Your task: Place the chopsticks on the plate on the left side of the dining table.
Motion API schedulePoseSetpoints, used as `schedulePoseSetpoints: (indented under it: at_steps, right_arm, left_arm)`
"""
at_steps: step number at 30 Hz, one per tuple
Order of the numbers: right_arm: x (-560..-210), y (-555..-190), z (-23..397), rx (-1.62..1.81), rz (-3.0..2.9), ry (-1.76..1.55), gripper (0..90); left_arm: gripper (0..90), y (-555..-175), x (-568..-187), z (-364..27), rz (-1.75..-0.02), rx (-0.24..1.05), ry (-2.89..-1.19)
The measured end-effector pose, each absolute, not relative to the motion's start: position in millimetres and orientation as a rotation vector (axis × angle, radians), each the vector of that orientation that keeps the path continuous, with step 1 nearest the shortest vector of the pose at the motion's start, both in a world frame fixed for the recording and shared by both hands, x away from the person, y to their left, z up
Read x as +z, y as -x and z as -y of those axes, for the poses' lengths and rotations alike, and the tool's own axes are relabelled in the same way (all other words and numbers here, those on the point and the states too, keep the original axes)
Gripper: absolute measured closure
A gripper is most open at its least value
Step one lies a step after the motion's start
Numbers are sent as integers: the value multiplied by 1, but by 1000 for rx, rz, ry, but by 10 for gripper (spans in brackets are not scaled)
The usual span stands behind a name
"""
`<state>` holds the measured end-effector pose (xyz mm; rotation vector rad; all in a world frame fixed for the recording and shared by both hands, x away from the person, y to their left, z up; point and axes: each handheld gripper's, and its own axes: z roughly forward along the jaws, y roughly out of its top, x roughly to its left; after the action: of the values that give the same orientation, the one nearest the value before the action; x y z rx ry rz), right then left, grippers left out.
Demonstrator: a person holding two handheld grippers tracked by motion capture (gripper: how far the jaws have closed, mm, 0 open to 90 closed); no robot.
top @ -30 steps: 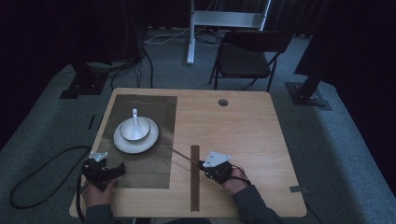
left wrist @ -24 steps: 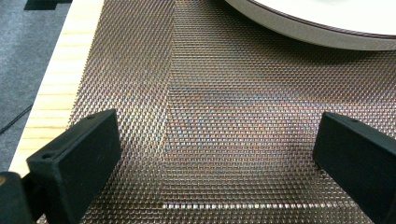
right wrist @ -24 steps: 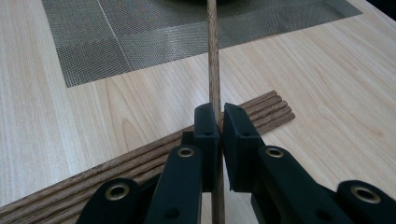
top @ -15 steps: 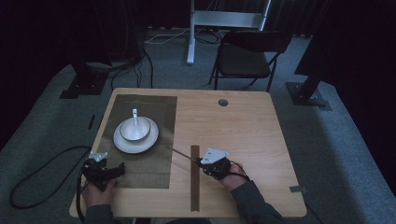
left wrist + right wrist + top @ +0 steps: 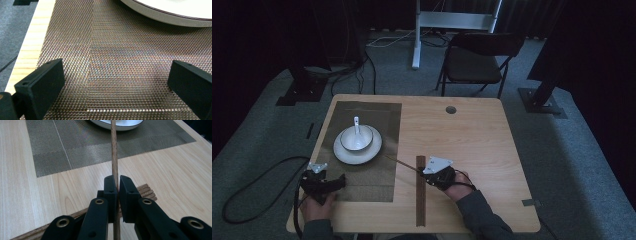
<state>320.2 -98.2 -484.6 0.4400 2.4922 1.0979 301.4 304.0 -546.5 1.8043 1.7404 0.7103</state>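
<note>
Chopstick (image 5: 114, 152) sits clamped in the right gripper (image 5: 117, 185), pointing ahead toward the bowl (image 5: 356, 138); held near one end, it may swivel. Left gripper (image 5: 117, 82) rests released over the mat (image 5: 120, 62).

No text, label, brand, number or sign readable anywhere around me: none on desk (image 5: 472, 130), mat (image 5: 112, 62), plate (image 5: 343, 155), bowl (image 5: 357, 139), or my claws' black jaws. Far gear too dark and small to read.
</note>
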Motion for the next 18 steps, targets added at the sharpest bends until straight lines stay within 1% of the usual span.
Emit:
schedulePoseSetpoints:
  at_steps: [18]
  right_arm:
    - [-479,-328,82,1105,-2500,-379,845]
  left_arm:
    - [15,-301,-547,-304,-1740,710,-1804]
